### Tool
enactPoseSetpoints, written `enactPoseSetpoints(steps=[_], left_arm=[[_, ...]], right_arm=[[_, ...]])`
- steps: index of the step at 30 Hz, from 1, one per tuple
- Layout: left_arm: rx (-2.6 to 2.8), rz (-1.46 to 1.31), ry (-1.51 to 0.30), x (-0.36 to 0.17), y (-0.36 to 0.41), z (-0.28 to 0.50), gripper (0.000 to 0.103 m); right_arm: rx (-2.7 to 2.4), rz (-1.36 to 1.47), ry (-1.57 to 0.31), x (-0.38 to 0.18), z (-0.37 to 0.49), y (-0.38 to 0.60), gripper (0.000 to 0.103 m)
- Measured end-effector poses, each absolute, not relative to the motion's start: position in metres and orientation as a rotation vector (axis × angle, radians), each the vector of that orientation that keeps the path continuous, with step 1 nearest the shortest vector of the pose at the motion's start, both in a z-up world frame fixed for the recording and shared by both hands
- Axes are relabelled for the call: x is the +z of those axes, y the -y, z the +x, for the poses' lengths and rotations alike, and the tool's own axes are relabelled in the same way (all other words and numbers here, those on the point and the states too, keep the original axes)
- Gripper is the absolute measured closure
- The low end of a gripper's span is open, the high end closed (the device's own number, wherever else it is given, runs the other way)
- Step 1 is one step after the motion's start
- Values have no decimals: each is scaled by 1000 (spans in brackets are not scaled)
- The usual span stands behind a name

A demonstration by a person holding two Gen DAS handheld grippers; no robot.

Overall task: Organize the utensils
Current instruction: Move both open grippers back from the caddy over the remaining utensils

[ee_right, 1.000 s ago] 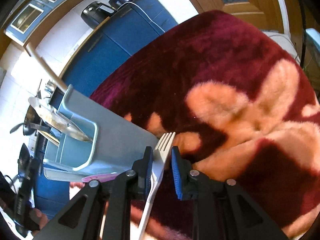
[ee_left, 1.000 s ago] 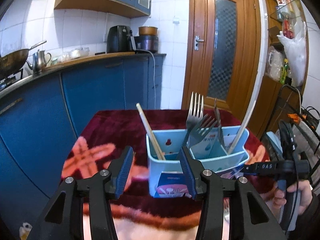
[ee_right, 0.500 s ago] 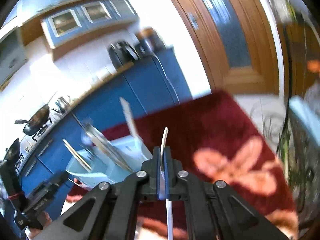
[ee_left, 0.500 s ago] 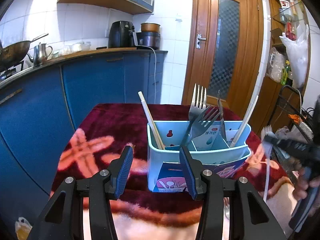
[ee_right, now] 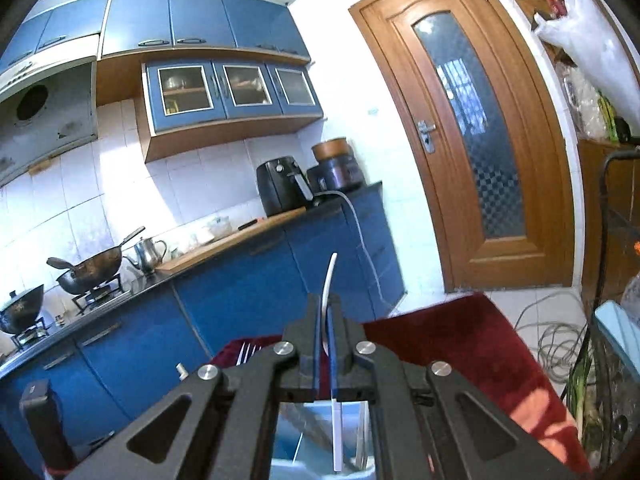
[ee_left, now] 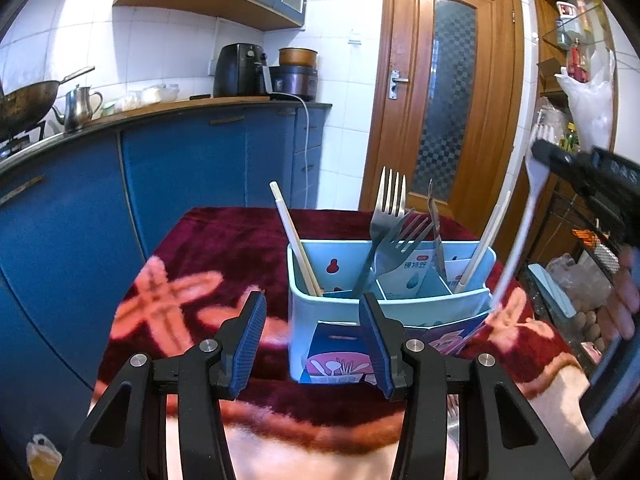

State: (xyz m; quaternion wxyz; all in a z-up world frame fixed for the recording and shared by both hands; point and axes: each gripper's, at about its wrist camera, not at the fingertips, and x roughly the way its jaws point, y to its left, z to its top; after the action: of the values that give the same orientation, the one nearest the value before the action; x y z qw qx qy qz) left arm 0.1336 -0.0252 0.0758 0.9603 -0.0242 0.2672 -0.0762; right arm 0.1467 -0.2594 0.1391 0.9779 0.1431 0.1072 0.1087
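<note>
Lifted: white fork [ee_left: 520, 220]; caddy [ee_left: 340, 308] holds forks [ee_left: 386, 216], chopsticks [ee_left: 294, 236].

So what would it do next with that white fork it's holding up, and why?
Probably swing it over the blue caddy and lower it handle-first beside the metal forks. The right gripper is shut on the white plastic fork, held up beside the caddy, not over it.
</note>
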Motion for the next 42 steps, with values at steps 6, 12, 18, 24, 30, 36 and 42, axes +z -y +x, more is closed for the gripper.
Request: enactPoseSetpoints(steps=[6,12,18,24,30,36,42], left_arm=[[-162,-60,-541,75,25,133,53],[-167,-61,-548,74,26,129,53],[-168,-62,-549,76,26,121,53],[-168,-75,-538,83,23,106,51],[-169,-84,-541,86,19,85,49],[-179,-69,-575,85,17,59,45],[-218,-85,-633,76,21,39,44]], right_arm=[[244,227,-307,112,158,246,99],[287,215,-382,93,154,242,87],[292,250,-373,100,135,251,80],[301,275,-383,109,106,255,75],[314,286,-456,105,76,254,74],[313,295,-518,97,44,256,74],[301,295,-567,83,16,258,72]])
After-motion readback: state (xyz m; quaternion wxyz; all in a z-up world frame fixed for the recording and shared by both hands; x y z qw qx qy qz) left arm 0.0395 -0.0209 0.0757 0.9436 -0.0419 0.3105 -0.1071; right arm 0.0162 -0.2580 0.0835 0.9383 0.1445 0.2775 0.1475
